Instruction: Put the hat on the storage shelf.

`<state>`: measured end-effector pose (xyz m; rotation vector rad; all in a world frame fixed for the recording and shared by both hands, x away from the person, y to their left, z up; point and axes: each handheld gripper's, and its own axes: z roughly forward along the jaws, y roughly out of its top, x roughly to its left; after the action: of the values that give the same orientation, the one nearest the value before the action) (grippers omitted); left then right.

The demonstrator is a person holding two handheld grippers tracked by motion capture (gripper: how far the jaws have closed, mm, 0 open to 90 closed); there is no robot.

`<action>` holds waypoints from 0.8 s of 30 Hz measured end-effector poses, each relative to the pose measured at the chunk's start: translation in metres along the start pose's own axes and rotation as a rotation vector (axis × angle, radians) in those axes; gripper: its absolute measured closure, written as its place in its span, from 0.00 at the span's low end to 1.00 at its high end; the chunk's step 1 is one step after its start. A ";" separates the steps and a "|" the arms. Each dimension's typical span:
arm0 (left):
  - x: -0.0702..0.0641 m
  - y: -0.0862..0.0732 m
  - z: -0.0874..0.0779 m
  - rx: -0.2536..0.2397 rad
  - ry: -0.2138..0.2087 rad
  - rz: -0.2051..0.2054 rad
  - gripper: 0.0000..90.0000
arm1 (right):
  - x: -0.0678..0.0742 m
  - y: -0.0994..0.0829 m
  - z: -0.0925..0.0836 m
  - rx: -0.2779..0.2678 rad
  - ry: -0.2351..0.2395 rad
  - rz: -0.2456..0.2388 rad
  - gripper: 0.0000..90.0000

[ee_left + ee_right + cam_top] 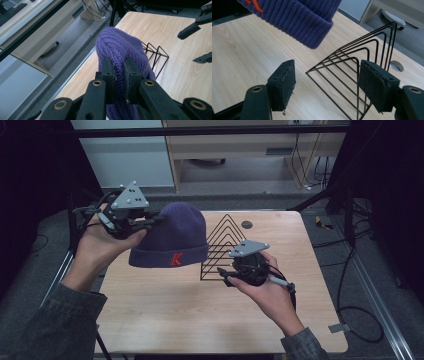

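- Our left gripper (150, 221) was pinched tight on a fold of the purple knit beanie (172, 237) near its crown; in the left gripper view the pads (109, 75) pressed the ribbed wool from both sides.
- The beanie hung from that grip above the far left part of the wooden table (165, 310), cuff downward, with an orange letter K (176, 259) on the cuff facing us.
- Our right gripper (223, 273) was empty, its jaws spread apart, with nothing pressed between them.
- In the right gripper view the black wire rack (359, 62) stood on the table just ahead, one upright wire showing in the gap between the two pads (283, 83), though we could not tell whether it touched either.
- The rack, a row of triangular wire frames, sat just right of the beanie in the high view, close behind our right hand (270, 292).
- A small round grey disc (246, 224) lay on the table beyond the rack.
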<state>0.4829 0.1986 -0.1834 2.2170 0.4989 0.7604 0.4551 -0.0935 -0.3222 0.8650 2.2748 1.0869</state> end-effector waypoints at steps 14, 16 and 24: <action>-0.009 0.016 -0.005 -0.037 -0.009 0.032 0.90 | 0.001 0.005 0.008 -0.002 0.027 -0.003 0.32; -0.010 0.018 -0.006 -0.043 -0.012 0.038 0.90 | 0.001 0.005 0.009 -0.008 0.029 -0.003 0.32; -0.015 0.023 -0.007 -0.071 -0.028 0.054 0.90 | -0.010 0.009 0.010 -0.036 0.051 0.012 0.32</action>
<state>0.4702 0.1787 -0.1680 2.1799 0.3942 0.7625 0.4710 -0.0910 -0.3189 0.8471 2.2873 1.1640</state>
